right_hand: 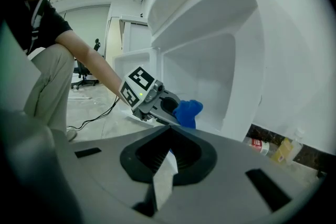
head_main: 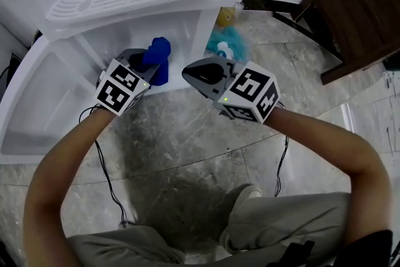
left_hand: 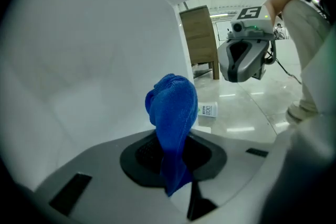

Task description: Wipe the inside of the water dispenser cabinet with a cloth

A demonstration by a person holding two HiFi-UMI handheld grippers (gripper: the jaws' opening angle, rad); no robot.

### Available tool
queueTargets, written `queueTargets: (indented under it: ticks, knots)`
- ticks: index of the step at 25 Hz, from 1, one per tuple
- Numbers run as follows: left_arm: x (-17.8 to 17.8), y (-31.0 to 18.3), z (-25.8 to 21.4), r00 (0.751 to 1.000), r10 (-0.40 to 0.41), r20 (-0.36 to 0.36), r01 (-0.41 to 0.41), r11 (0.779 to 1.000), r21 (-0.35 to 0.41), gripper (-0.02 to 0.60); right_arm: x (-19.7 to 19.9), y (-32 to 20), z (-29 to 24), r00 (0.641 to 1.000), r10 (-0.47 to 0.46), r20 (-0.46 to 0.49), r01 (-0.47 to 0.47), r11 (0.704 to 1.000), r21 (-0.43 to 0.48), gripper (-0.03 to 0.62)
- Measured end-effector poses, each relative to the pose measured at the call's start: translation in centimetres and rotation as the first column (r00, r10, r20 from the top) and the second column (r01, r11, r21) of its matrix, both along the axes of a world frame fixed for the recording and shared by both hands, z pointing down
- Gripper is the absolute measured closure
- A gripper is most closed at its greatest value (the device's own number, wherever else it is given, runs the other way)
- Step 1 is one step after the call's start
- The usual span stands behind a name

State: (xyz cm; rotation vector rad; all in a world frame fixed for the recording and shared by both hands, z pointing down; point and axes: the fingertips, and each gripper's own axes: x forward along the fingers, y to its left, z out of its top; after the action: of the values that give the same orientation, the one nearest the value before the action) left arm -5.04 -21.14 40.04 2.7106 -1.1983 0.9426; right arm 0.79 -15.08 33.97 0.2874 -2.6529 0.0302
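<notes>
Cloth, blue and bunched, runs lengthwise along our left gripper, whose jaws pinch its lower end. The cloth hides their tips. Its free end points into the open white cabinet; we cannot tell whether it touches a wall. Our right gripper is closed on nothing, just beside.

Left gripper, right gripper: both closed.
</notes>
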Motion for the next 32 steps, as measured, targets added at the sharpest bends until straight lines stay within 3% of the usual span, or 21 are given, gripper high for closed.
queueTargets:
  ticks: [6, 16, 20, 24, 27, 32]
  knots:
    - [1.1, -3.3, 3.7, 0.995, -0.003, 0.099, 0.004, 1.000, -0.017, 0.506, 1.6, -0.1, 2.0, 1.000, -0.008, -0.027, 0.008, 1.000, -0.018, 0.595]
    - [2.9, -8.2, 8.0, 0.966, 0.025, 0.259, -0.038, 0.998, 0.046, 0.506, 1.9, 0.0, 4.2, 0.999, -0.024, -0.045, 0.021, 0.998, -0.064, 0.595]
    - [3.0, -10.6, 8.4, 0.943, 0.015, 0.333, -0.049, 0.994, 0.095, 0.506, 2.3, 0.3, 4.8, 0.999, -0.011, -0.048, 0.006, 0.995, -0.095, 0.595]
    - [2.4, -13.7, 8.4, 0.921, -0.032, 0.389, -0.010, 0.994, 0.107, 0.506, 2.4, 0.9, 5.5, 0.998, -0.009, -0.056, 0.003, 0.993, -0.118, 0.595]
    - [2.0, -14.6, 8.2, 0.910, -0.037, 0.412, -0.014, 0.993, 0.120, 0.506, 1.7, 1.5, 5.5, 0.998, -0.027, -0.052, 0.020, 0.992, -0.125, 0.595]
    - [2.4, -12.9, 8.2, 0.923, -0.029, 0.385, -0.021, 0.992, 0.127, 0.506, 0.8, 1.7, 5.1, 0.998, -0.055, -0.038, 0.049, 0.990, -0.130, 0.595]
